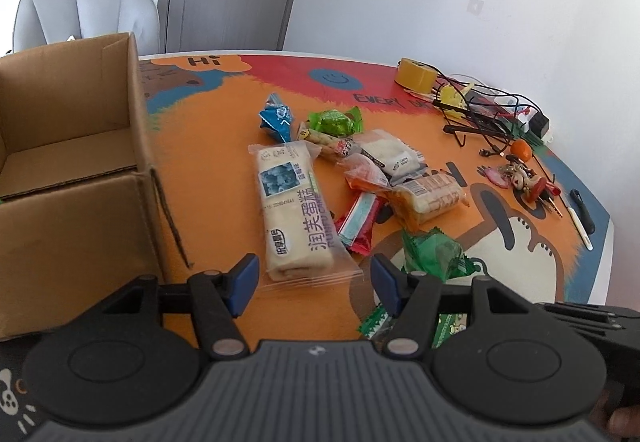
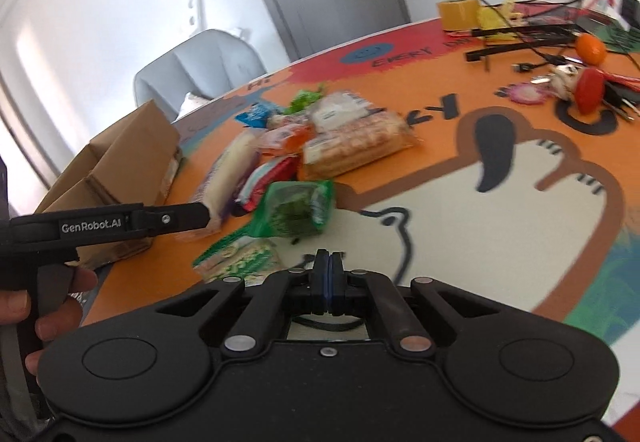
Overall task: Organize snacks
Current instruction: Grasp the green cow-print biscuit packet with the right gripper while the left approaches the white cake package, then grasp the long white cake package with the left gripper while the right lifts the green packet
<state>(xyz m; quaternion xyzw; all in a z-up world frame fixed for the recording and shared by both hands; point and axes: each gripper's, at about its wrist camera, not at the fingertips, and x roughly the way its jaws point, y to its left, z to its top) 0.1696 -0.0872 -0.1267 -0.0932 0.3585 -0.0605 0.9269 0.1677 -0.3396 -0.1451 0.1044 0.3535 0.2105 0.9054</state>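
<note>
Cardboard box (image 1: 68, 177) blocks left; snack pile (image 1: 360, 177) ahead.

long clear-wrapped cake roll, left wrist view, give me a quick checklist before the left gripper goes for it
1. Left gripper jaws open: ok.
2. Long clear-wrapped cake roll lined up between the jaws, near end just ahead: ok.
3. Roll free of other snacks: not ok, the far end touches the pile.
4. Brown cardboard box open, with bare floor showing: ok.
5. Right gripper out of the way: ok, shut and empty.
6. Green foil packet clear of the right-hand finger: cannot tell.
</note>
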